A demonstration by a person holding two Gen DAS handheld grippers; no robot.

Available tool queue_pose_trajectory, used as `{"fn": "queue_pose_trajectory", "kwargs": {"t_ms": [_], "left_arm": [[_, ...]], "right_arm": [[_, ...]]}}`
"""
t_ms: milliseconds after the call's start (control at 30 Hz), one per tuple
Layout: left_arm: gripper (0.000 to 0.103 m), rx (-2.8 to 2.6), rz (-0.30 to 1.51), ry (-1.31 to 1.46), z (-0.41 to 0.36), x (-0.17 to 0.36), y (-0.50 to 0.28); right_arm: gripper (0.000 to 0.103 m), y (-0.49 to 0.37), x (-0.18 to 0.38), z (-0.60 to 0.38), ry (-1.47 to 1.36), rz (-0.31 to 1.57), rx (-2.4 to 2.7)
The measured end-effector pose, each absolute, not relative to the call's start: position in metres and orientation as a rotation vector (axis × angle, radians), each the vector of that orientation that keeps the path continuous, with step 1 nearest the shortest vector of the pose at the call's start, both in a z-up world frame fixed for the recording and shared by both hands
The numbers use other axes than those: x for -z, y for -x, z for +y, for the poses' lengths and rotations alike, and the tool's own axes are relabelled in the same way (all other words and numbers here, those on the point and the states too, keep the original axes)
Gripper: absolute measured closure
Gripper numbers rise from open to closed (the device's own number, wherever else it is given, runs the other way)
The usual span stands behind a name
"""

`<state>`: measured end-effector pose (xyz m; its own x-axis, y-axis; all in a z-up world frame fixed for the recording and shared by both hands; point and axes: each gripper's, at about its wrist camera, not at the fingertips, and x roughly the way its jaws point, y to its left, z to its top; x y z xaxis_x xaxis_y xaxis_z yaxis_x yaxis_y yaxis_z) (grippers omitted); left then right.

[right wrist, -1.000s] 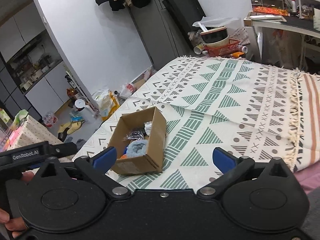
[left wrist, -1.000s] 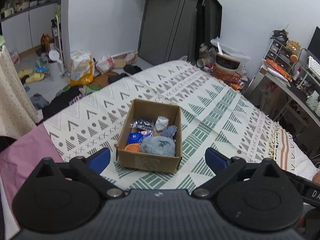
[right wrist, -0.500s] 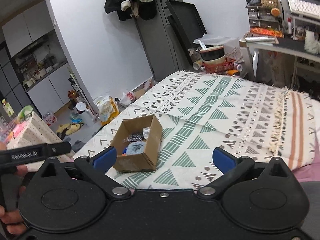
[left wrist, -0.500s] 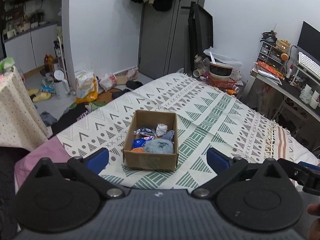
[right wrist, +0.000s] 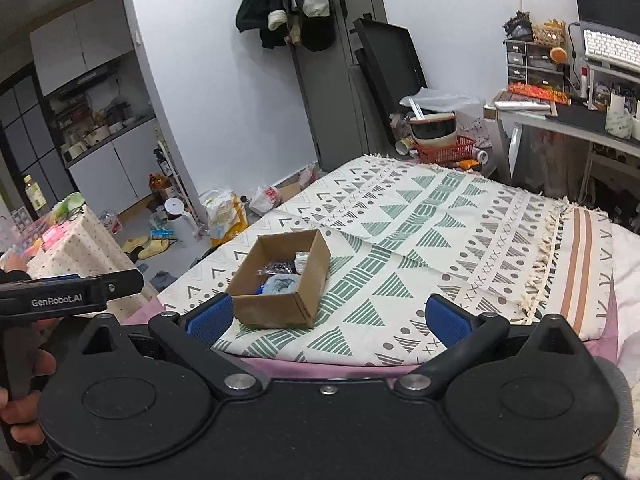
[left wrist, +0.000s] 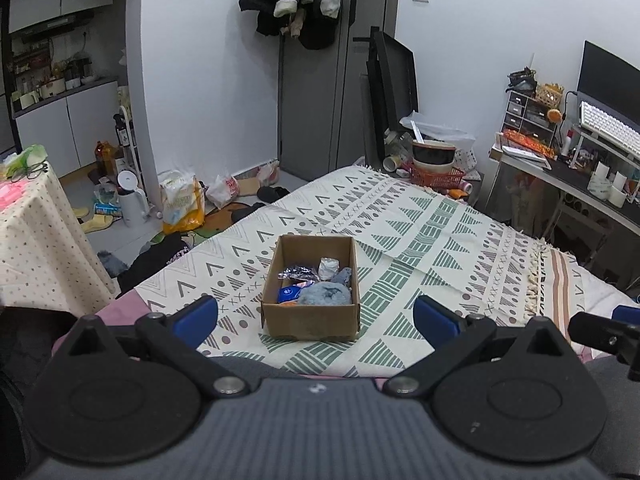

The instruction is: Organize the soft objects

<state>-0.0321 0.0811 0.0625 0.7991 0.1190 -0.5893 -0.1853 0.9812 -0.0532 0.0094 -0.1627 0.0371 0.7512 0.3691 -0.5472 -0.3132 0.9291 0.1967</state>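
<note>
A brown cardboard box (left wrist: 312, 320) sits on the patterned bedspread (left wrist: 440, 240). Inside it lie a fluffy grey-blue soft thing (left wrist: 325, 294), a blue packet (left wrist: 289, 293), a dark foil wrapper (left wrist: 298, 271) and a white crumpled piece (left wrist: 329, 267). My left gripper (left wrist: 316, 316) is open, held well back from the box with nothing between its fingers. In the right wrist view the same box (right wrist: 280, 312) lies left of centre, and my right gripper (right wrist: 326, 316) is open and empty, also back from it.
The bedspread (right wrist: 460, 240) covers the bed up to its fringed right edge. A dotted tablecloth table (left wrist: 36, 248) stands at the left. Bags and slippers litter the floor (left wrist: 180, 204). A cluttered desk (left wrist: 580, 168) is at the right. A hand (right wrist: 20, 400) holds the left gripper handle.
Both grippers have pulled back and risen away from the box, so it looks smaller and more of the room shows. The box and its contents have not moved.
</note>
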Motion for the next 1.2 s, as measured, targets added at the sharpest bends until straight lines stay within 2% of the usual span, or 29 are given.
{"fn": "queue_pose_trajectory", "kwargs": {"t_ms": [567,1200], "left_arm": [[0.000,-0.133,0.579,0.054,0.080,-0.080,0.070],[0.000,-0.126,0.570,0.044,0.076,-0.080,0.076]], "right_arm": [[0.000,0.014,-0.047,-0.165,-0.046,0.558,-0.361],[0.000,0.016,-0.046,-0.166,-0.027,0.556,-0.326]]}}
